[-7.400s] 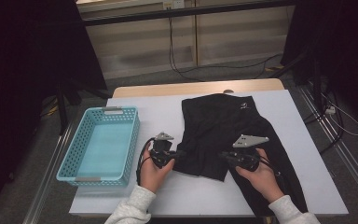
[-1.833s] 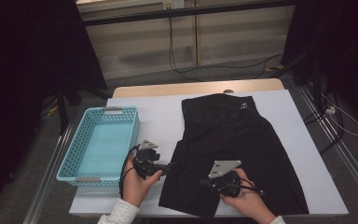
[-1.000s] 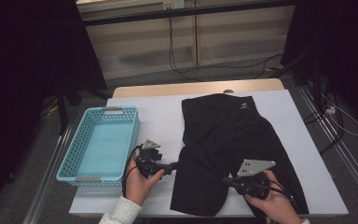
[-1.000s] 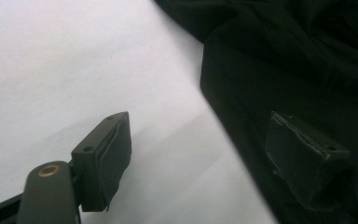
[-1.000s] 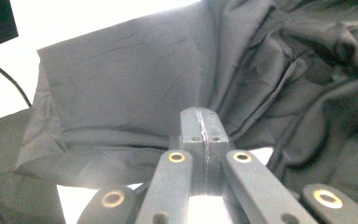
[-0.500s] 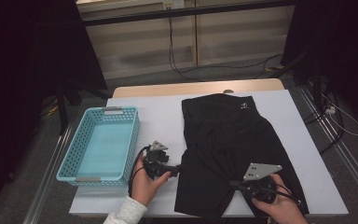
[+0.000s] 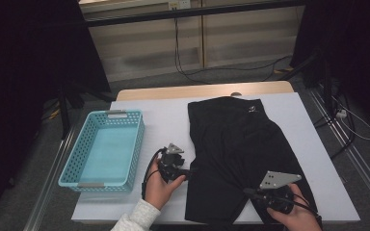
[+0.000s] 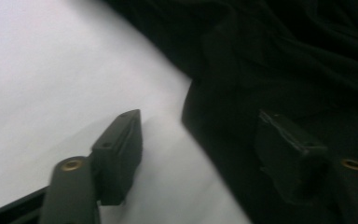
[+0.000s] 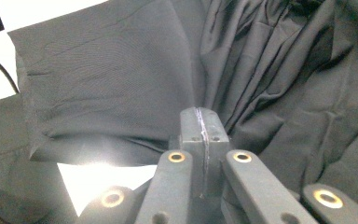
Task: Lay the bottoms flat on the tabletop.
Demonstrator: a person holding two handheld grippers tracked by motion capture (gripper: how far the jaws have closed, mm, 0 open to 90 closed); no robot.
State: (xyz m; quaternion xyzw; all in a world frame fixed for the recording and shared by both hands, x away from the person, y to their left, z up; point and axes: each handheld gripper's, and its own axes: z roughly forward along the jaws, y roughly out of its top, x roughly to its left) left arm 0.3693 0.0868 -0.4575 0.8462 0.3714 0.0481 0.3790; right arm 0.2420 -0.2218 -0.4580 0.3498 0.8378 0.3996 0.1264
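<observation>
Garment: black shorts (image 7: 243,159) lay flat on the white table (image 7: 164,115), waistband at the far end, legs toward the person. Blue basket (image 7: 103,147) stood to the left of the cloth, apart from it.

Left gripper (image 7: 189,172) sat at the shorts' left edge. Its fingers (image 8: 119,149) were apart and had just been closing; one finger lay over bare table, the other over the cloth, w/ the hem edge between them. Pads not yet pressing on fabric, so no grip there.

Right gripper (image 7: 246,191) was at the near right leg. In the right gripper view the fingers (image 9: 200,140) were clamped fully together; a fold of fabric bunched up right at the tips, but whether any cloth was actually pinched cannot be told.

Risks, as judged:
- Left fingers could shut on one layer only, or on nothing, if the lower finger rides over the hem instead of under it. Result: fold drags, cloth slips out.
- Right side may hold nothing; a lift would then move one edge only and skew the garment.
- Uneven pull betw. both hands would wrinkle the legs or drag the shorts off the near table edge
</observation>
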